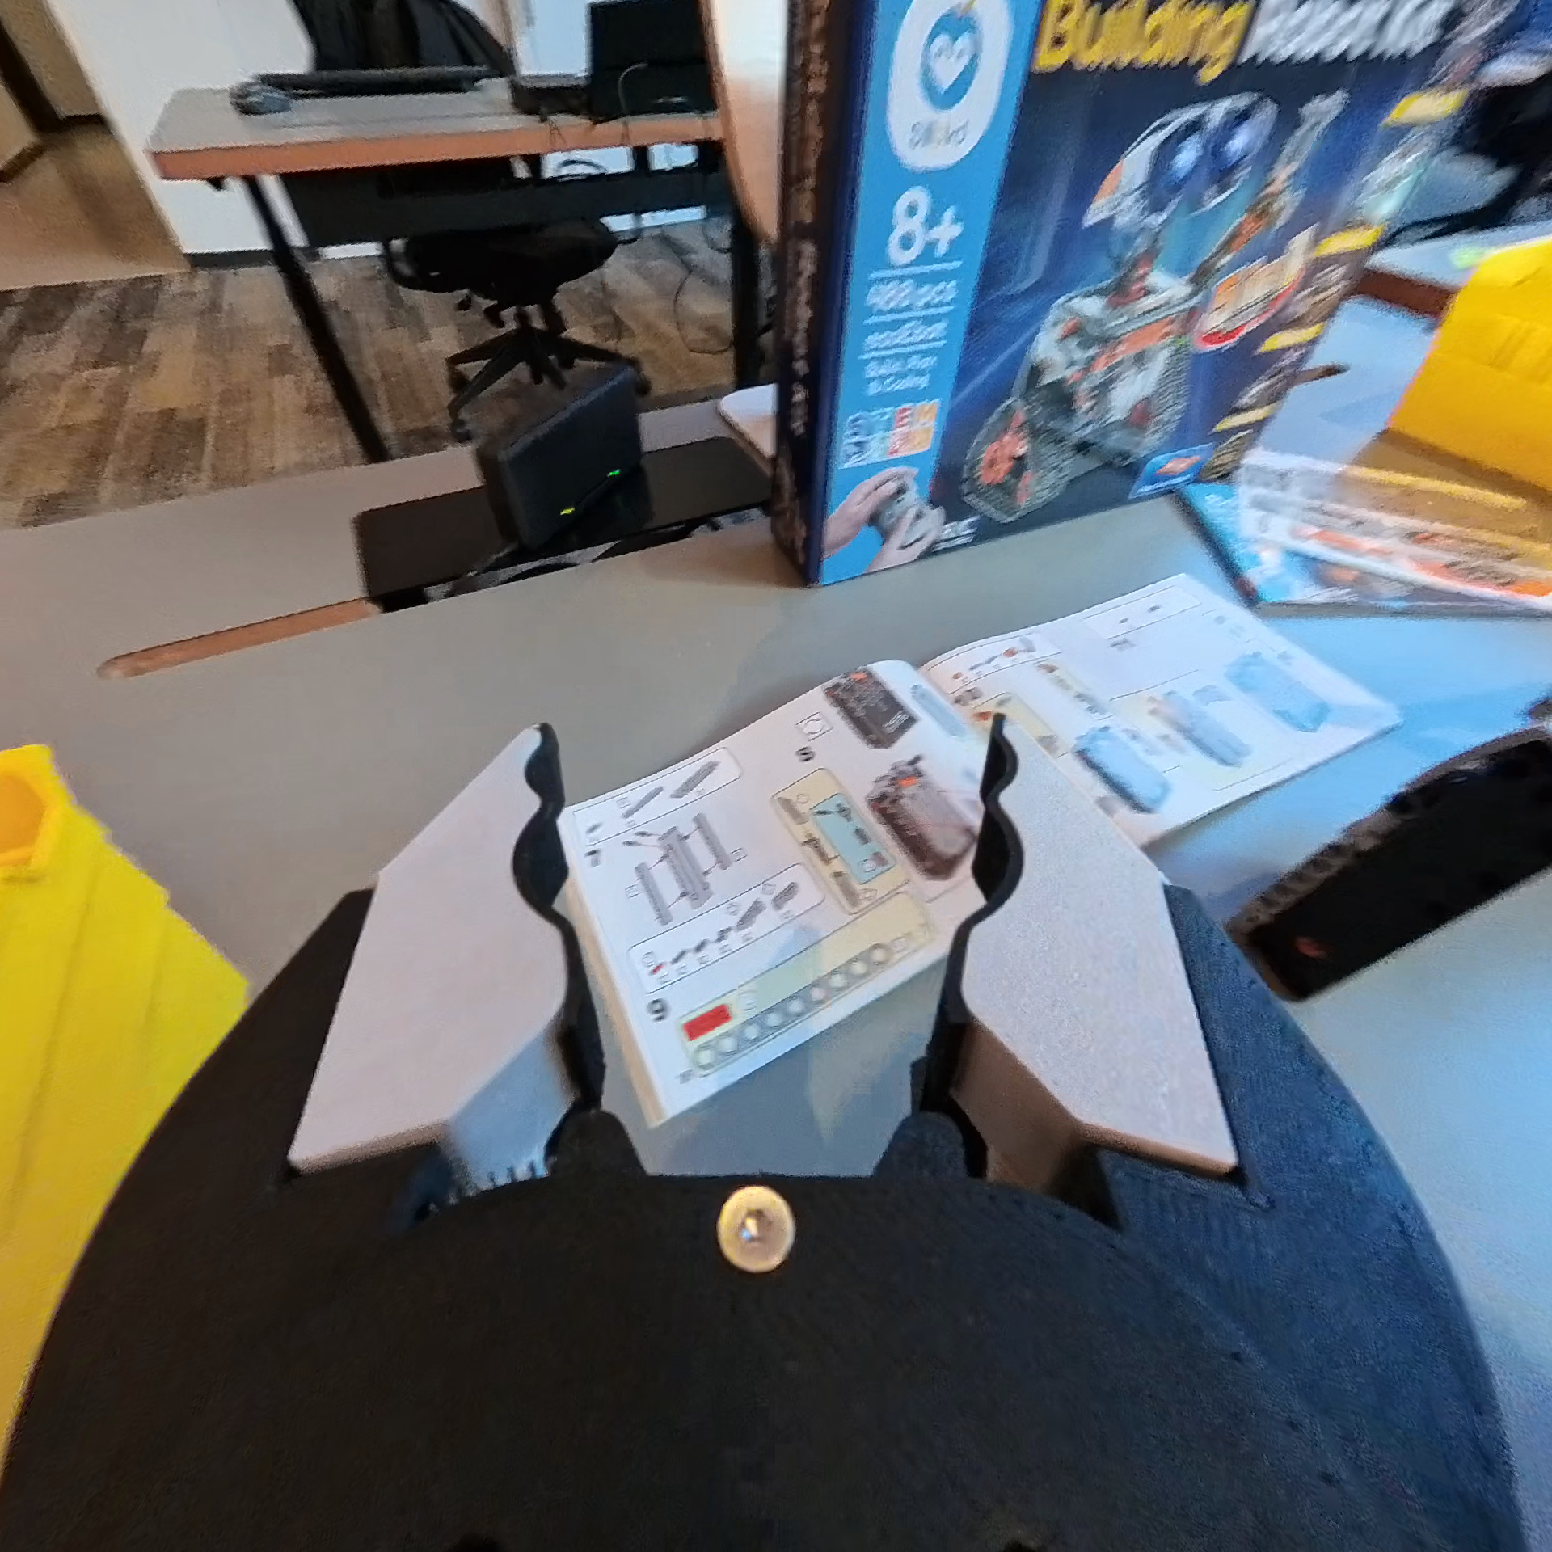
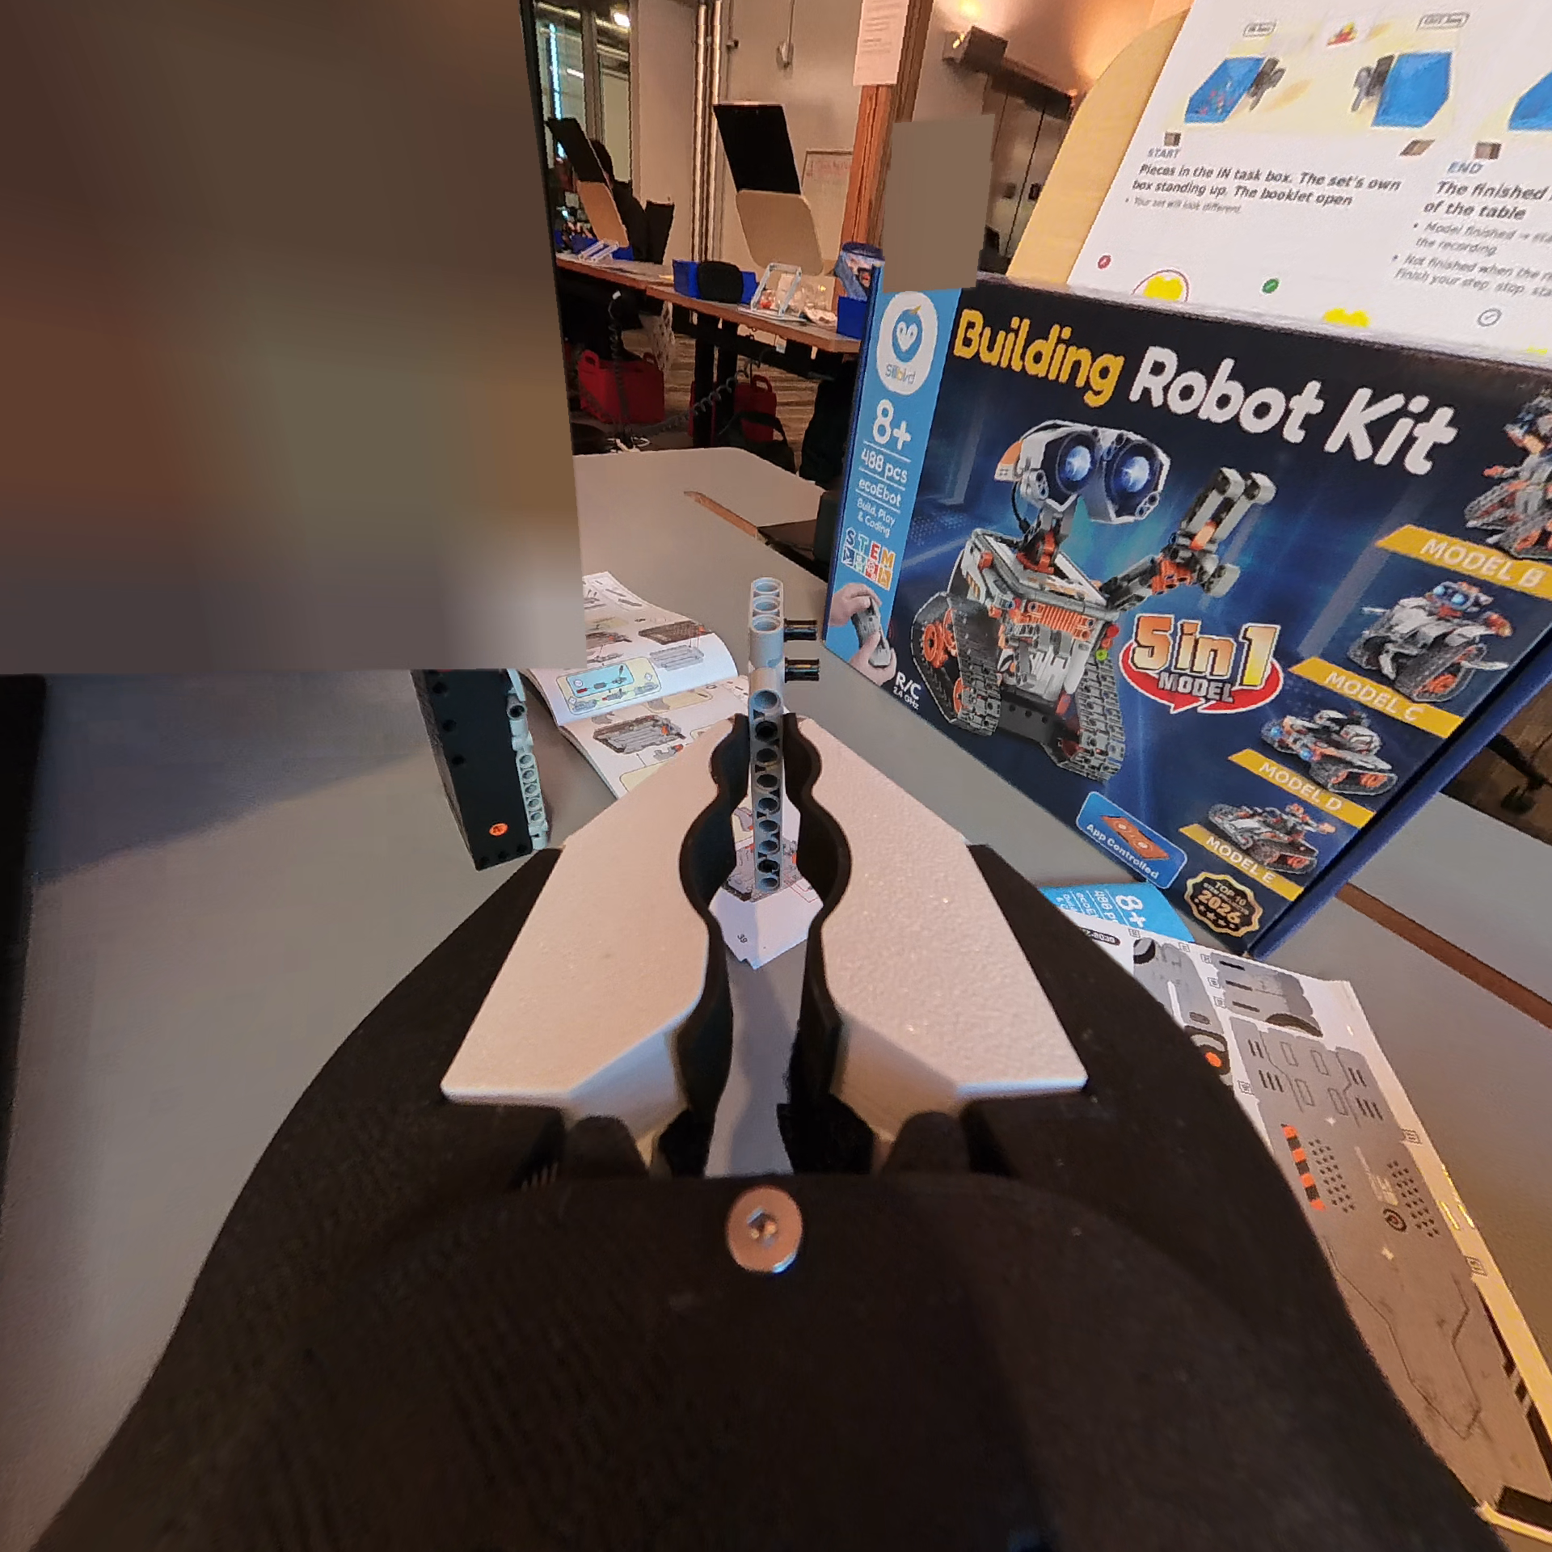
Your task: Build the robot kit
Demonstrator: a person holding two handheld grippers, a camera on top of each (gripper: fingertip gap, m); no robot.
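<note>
The right gripper (image 2: 766,789) is pinching a grey holed beam (image 2: 765,756) that is standing upright between its nearly closed fingers, black pins sticking out near the beam's top. The left gripper (image 1: 768,848) is hovering wide apart and empty over the open instruction booklet (image 1: 840,848) lying on the grey table (image 1: 336,722). Right of it a black block (image 1: 1411,873) is sitting. Beyond, the kit box (image 2: 1176,588) is standing upright. Farther off, desks and a black office chair (image 1: 512,285) are occupying a wood-patterned floor.
</note>
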